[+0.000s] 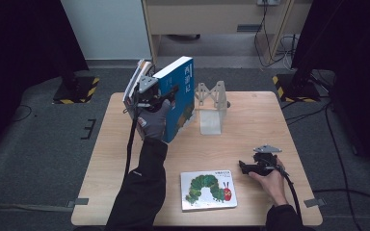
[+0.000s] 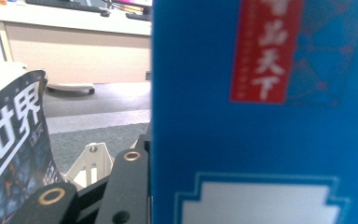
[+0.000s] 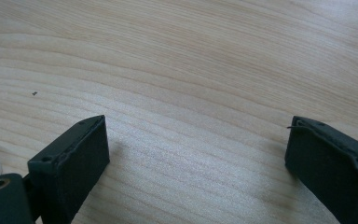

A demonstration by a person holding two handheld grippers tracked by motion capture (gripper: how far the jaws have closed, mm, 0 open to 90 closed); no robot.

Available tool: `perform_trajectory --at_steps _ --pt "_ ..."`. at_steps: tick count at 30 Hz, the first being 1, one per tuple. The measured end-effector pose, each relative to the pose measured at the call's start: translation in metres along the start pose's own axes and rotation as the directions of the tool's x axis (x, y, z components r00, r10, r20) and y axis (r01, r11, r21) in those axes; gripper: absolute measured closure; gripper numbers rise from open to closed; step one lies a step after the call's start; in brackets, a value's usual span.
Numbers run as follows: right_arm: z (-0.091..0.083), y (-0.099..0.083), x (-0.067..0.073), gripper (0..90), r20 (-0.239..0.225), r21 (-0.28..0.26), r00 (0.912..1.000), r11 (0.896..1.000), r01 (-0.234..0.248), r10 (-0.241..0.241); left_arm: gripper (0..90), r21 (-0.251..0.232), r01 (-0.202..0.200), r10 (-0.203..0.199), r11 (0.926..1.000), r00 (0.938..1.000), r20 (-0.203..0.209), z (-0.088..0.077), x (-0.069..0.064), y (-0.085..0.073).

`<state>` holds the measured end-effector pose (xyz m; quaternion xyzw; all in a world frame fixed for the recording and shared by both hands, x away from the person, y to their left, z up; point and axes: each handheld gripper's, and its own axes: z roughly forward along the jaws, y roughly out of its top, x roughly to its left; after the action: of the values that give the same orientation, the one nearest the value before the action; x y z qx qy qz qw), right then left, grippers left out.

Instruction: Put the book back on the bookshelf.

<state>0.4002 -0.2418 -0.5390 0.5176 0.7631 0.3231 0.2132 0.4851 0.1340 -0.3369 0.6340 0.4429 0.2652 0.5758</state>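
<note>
Left hand-held gripper (image 1: 166, 94), in a gloved hand (image 1: 153, 119), is raised above the far left part of the desk (image 1: 250, 130) and pinches a blue book (image 1: 180, 94), holding it upright and a little tilted. In the left gripper view the blue cover (image 2: 261, 116) presses right against the inner face of one black jaw; the other jaw is hidden behind the book. Just left of this hand-held gripper stand more books (image 1: 136, 82), one with a dark cover bearing white characters (image 2: 14, 140). Just beyond and to the right of it, a pale bookstand (image 1: 212, 103) rests on the desk, close to the blue book.

Right hand-held gripper (image 1: 244, 167) lies low over the near right part of the desk, held by a bare hand (image 1: 270, 180). Its jaws are spread wide, with bare wood (image 3: 191, 93) between them. Just to its left a picture book showing a green caterpillar (image 1: 208, 189) lies flat on the desk, apart from the jaws.
</note>
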Motion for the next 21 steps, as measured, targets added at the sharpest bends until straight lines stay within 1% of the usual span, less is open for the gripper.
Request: perform_trajectory --at_steps 1,3,4,7,10,13,16,19,21 --pt "0.000 0.000 0.000 6.2 0.000 0.000 1.0000 1.000 -0.001 0.001 61.1 -0.002 -0.001 0.001 1.0000 1.0000 -0.003 0.003 0.000 -0.001" --pt "0.000 0.000 0.000 6.2 0.000 0.002 1.0000 1.000 0.002 -0.002 61.1 -0.005 0.011 -0.011 0.9999 0.9999 -0.011 0.010 0.000 -0.003" --pt "0.000 0.000 0.000 6.2 0.001 0.001 1.0000 1.000 0.000 0.000 61.1 -0.003 0.013 -0.013 0.9999 0.9999 -0.009 0.013 0.000 -0.005" --pt "0.000 0.000 0.000 6.2 0.000 0.000 1.0000 1.000 -0.001 0.001 61.1 0.008 0.017 -0.017 0.9998 0.9996 -0.022 0.022 -0.001 -0.008" --pt "0.000 0.000 0.000 6.2 0.000 0.001 1.0000 1.000 0.002 -0.002 61.1 0.022 -0.008 0.008 0.9997 0.9995 -0.029 0.031 -0.006 -0.011" --pt "0.000 0.000 0.000 6.2 0.002 0.000 1.0000 1.000 0.003 -0.003 61.1 0.035 -0.012 0.014 0.9993 0.9992 -0.037 0.039 -0.008 -0.015" --pt "0.000 -0.001 0.000 6.2 0.002 0.000 1.0000 1.000 0.001 -0.001 61.1 0.043 0.000 0.002 0.9991 0.9985 -0.055 0.047 -0.009 -0.020" --pt "0.000 -0.001 0.000 6.2 0.002 -0.001 1.0000 1.000 0.000 0.000 61.0 0.056 -0.016 0.020 0.9983 0.9975 -0.068 0.053 -0.009 -0.024" --pt "0.000 -0.001 0.000 6.1 0.002 -0.001 1.0000 1.000 0.000 0.000 61.0 0.058 -0.014 0.019 0.9982 0.9966 -0.081 0.056 -0.008 -0.026"
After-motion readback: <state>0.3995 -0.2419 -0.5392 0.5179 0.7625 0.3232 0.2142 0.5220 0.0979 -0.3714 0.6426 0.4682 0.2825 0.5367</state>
